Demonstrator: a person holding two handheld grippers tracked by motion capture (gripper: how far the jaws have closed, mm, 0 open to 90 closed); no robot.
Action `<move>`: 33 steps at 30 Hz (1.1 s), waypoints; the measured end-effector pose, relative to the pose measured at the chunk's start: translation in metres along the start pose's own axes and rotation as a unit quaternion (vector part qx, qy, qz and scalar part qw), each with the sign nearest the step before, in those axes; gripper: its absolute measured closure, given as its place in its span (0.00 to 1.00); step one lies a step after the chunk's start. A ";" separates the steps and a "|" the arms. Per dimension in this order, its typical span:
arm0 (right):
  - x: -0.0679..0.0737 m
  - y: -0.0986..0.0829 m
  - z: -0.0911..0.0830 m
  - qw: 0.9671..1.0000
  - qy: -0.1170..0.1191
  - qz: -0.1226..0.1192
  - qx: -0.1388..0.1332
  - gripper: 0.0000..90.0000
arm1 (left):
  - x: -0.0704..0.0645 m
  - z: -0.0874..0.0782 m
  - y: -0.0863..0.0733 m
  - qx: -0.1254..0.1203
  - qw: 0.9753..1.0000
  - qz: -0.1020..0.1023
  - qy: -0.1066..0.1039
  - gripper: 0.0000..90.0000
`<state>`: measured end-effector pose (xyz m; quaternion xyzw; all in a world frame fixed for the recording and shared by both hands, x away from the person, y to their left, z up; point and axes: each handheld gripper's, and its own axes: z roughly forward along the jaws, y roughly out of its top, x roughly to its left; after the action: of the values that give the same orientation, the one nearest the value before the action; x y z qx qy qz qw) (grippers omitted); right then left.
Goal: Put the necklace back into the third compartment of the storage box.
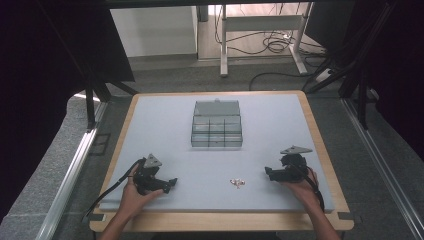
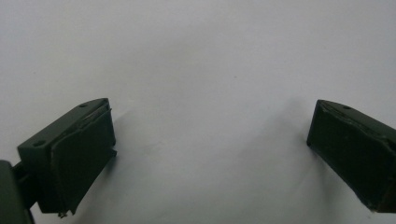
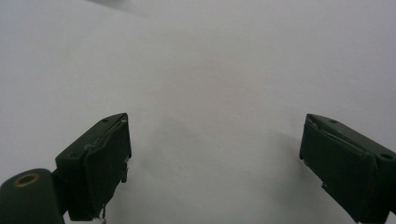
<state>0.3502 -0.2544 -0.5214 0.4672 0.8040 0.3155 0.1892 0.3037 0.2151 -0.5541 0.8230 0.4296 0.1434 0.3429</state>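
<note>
A clear plastic compartment box with its lid raised stands at the middle of the pale grey mat. A small cluster of tiny metal parts lies near the front edge, between my two grippers. My left gripper rests on the mat at front left, held by a hand, pointing right. My right gripper rests at front right, pointing left. In the left gripper view the gripper stands open over bare mat. In the right gripper view the gripper is open too, nothing between its jaws.
The mat lies on a wooden table with a raised rim. Black curtains hang on both sides. A white desk frame and cables stand on the floor beyond the far edge.
</note>
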 end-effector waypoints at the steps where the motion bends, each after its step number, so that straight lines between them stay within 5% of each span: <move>1: 0.000 0.000 0.000 1.000 0.000 0.000 0.000 0.10 | 0.000 0.000 0.000 0.000 1.000 0.000 0.000 0.01; 9: -0.004 0.001 -0.020 0.999 -0.001 -0.001 -0.045 0.16 | 0.000 0.000 0.000 0.000 1.000 0.000 0.000 0.01; 18: 0.004 0.004 -0.031 0.998 0.003 -0.015 -0.055 0.21 | 0.000 0.000 0.000 -0.001 1.000 0.001 0.001 0.01; 33: 0.006 0.007 -0.036 0.998 0.014 -0.004 -0.056 0.23 | 0.000 0.000 0.000 -0.001 1.000 0.001 0.000 0.01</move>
<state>0.3300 -0.2582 -0.4902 0.4479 0.7896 0.3656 0.2052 0.3033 0.2152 -0.5542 0.8230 0.4289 0.1444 0.3433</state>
